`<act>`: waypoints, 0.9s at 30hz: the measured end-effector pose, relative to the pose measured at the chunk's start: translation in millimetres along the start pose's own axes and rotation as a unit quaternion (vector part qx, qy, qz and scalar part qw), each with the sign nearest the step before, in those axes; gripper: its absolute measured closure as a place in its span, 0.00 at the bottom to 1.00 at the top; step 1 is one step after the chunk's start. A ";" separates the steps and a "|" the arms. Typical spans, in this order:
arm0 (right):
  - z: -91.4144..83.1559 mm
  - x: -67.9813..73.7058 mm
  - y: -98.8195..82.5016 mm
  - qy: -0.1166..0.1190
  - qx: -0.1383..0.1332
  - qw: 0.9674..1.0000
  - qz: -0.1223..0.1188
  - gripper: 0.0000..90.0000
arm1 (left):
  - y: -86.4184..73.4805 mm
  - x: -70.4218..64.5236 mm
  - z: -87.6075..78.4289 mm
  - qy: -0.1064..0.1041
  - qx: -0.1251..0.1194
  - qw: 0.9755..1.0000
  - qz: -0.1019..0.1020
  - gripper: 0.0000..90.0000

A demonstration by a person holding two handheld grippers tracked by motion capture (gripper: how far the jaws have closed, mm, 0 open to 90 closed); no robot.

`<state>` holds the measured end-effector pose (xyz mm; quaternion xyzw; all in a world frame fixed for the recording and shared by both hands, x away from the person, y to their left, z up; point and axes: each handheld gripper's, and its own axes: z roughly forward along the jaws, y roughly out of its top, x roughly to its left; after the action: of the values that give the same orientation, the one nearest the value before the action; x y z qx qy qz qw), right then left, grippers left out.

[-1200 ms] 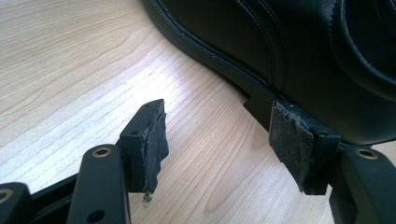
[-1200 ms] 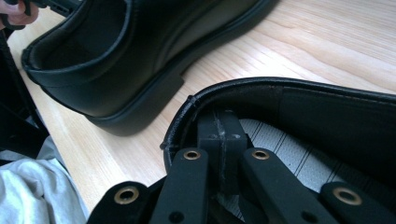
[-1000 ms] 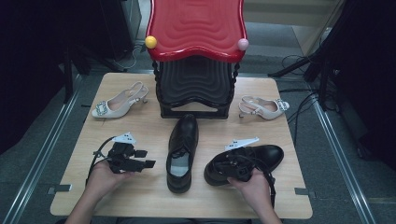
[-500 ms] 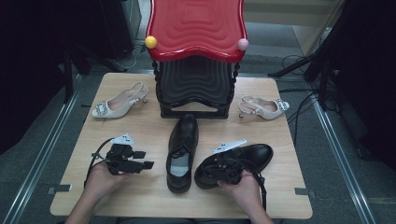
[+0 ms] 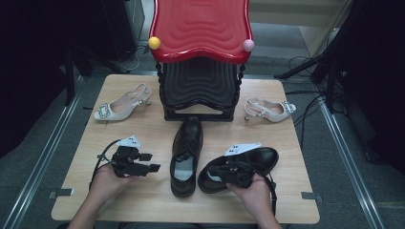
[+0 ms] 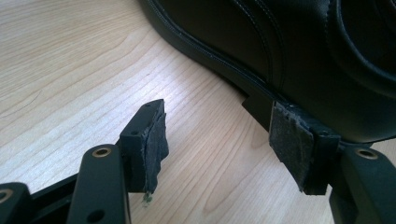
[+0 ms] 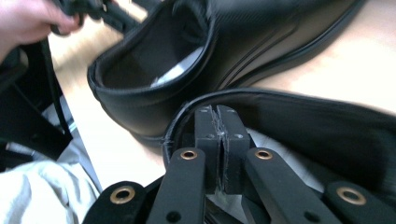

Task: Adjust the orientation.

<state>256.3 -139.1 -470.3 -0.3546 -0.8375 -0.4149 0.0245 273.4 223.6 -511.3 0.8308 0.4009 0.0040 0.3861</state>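
Fig.: R gripper [image 5: 237, 172], clamped seemingly on right black shoe's [image 5: 255, 161] collar, has dragged it beside centre shoe [image 5: 187, 152]; pair nearly aligned. L gripper [image 5: 149, 162] apart, idle.

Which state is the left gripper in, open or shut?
Open. In the left gripper view, the left gripper has its two pads standing well apart over bare table, beside the black dress shoe.

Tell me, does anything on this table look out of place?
The right-hand black dress shoe lies angled across the table, unlike its straight partner. The right tool is shut on its heel collar. Nothing looks spilled or damaged.
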 end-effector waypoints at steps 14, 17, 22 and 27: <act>-60.1 -37.5 -19.5 -0.061 -0.075 0.994 0.053 1.00 | 11.3 -1.2 10.5 -0.008 0.006 1.000 0.013 0.41; -65.8 -46.3 -27.4 -0.079 -0.075 0.992 0.069 1.00 | 14.9 -1.1 12.9 -0.010 0.008 1.000 0.017 0.41; -74.8 -60.1 -39.5 -0.113 -0.067 0.987 0.089 1.00 | 18.4 0.8 18.9 -0.010 0.000 1.000 0.013 0.41; -77.0 -75.8 -54.1 -0.140 -0.046 0.982 0.116 1.00 | 24.9 3.1 24.2 -0.002 0.013 1.000 0.015 0.41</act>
<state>260.1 -259.3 -482.0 -0.5047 -0.7660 -0.3934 -0.0607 299.7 200.8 -513.2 0.8417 0.3874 0.0032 0.3762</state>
